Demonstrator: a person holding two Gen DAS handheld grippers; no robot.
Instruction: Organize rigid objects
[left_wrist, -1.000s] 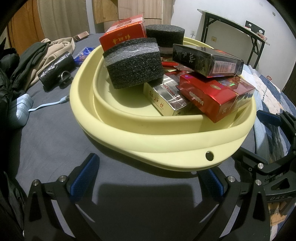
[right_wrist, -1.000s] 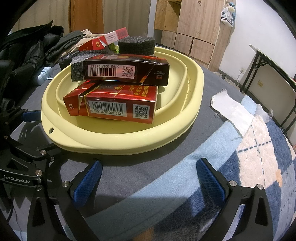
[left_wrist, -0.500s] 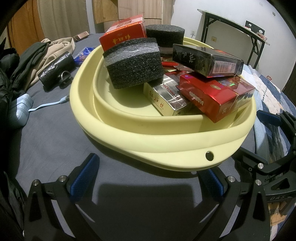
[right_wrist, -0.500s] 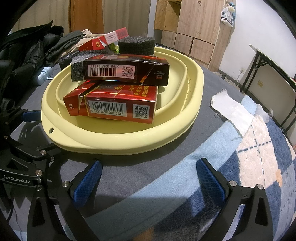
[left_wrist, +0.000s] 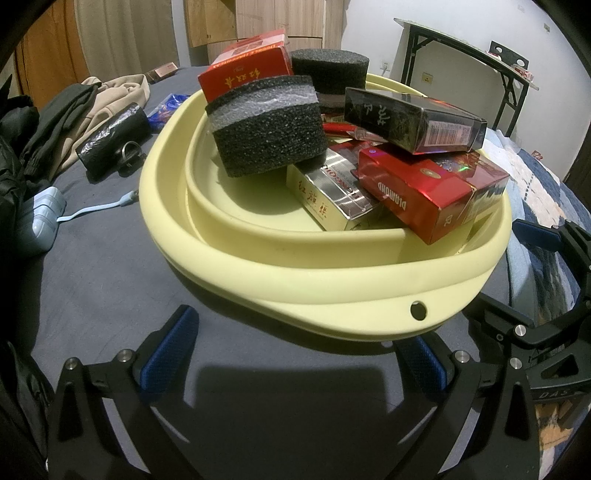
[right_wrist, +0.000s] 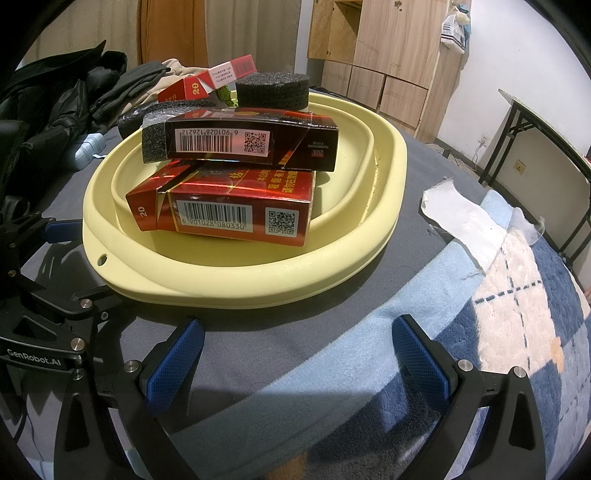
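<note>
Ahead of both sets of fingers, on the bed: yellow basin (left_wrist: 332, 291) w/ the rigid items piled inside.

L gripper (left_wrist: 295, 354): fingers spread wide, nothing between them, basin rim just beyond the tips. R gripper (right_wrist: 295, 354): fingers also wide, nothing held, tips short of the rim on the blanket (right_wrist: 332, 387).

Contents, L view: foam block (left_wrist: 267, 136) nearest the L-hand finger side; silver box (left_wrist: 328, 195) mid; red box (left_wrist: 428, 192) toward the R-hand finger, leaning on the basin's inner wall; black box (left_wrist: 413, 120) stacked on top of it, tilted. Behind: 2nd foam puck (left_wrist: 328, 74) and another red box (left_wrist: 247, 66).

Step (judgement): pre-grasp, no item picked yet; sorting looks barely begun or between picks. Can't tell target spot.

Next move (judgement): black box is top of stack and most exposed to R fingers → reach fwd over rim, straddle its narrow faces, close, lift straight up. Risk: red box beneath may shift if dragged.
</note>
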